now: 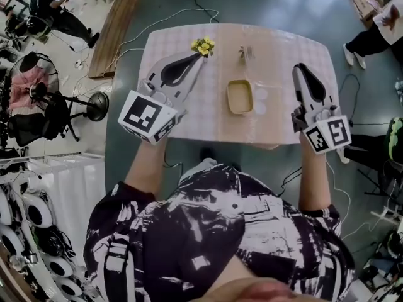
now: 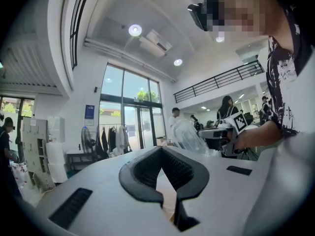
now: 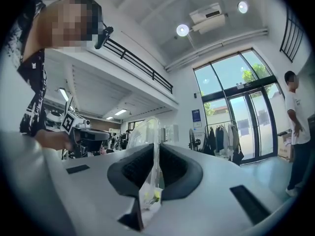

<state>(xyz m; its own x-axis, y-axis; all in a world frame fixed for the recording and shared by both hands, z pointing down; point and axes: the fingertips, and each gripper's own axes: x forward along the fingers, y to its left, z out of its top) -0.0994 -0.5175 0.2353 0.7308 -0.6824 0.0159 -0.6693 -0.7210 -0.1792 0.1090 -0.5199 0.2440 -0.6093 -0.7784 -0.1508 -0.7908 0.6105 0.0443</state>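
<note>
At the tabletop (image 1: 283, 49), fingers of the right gripper (image 3: 155, 151) pinch a clear plastic bag (image 3: 147, 132) upright, while the left gripper (image 2: 161, 151) rests, fingers pressed together on nothing, beside a small yellow item (image 1: 203, 45); a firm, steady squeeze seems wise on slippery film.

Blk/wht print tee (image 1: 208, 231); white left tool (image 1: 199, 55) & right tool (image 1: 301, 69) w/ blk pads, b/w marker cubes (image 1: 148, 115).

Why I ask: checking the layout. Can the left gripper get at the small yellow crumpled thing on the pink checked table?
Probably yes. The left gripper has its tips close beside the small yellow crumpled thing, nothing between them; its jaws are together, so they must open first.
</note>
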